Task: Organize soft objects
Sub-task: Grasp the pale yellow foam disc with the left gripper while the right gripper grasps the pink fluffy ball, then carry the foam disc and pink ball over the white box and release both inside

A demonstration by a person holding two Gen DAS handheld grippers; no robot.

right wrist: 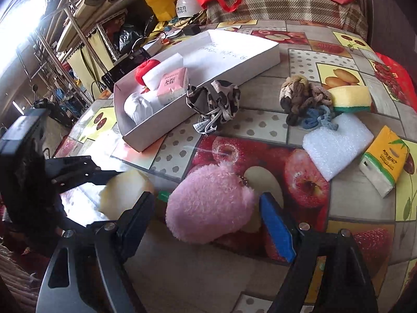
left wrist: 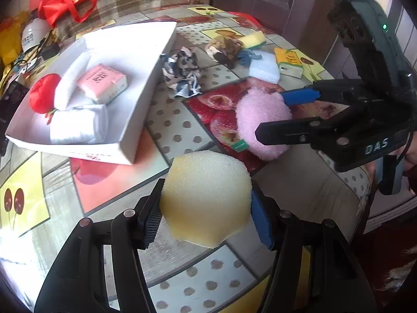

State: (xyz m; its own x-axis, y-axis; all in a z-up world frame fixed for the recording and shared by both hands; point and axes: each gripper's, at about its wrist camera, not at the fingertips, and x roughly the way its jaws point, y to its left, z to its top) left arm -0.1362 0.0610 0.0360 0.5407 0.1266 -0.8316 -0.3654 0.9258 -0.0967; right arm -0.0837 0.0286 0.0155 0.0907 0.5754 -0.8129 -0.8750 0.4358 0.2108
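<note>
Left gripper (left wrist: pixel 206 208) has its jaws squeezed on the sponge (left wrist: pixel 207 198), low over the surface (left wrist: pixel 299 182) near the box (left wrist: pixel 146 99). Right gripper (right wrist: pixel 206 219) has jaws wide around the pink plush (right wrist: pixel 208 203), pads not touching yet. Sponge is squishy, so it could pop out mid-carry. The plush could roll off if only one pad hits it first.

Cluttered home: fruit-print tablecloth (right wrist: pixel 299 234), plaid sofa (right wrist: pixel 286 5).
</note>
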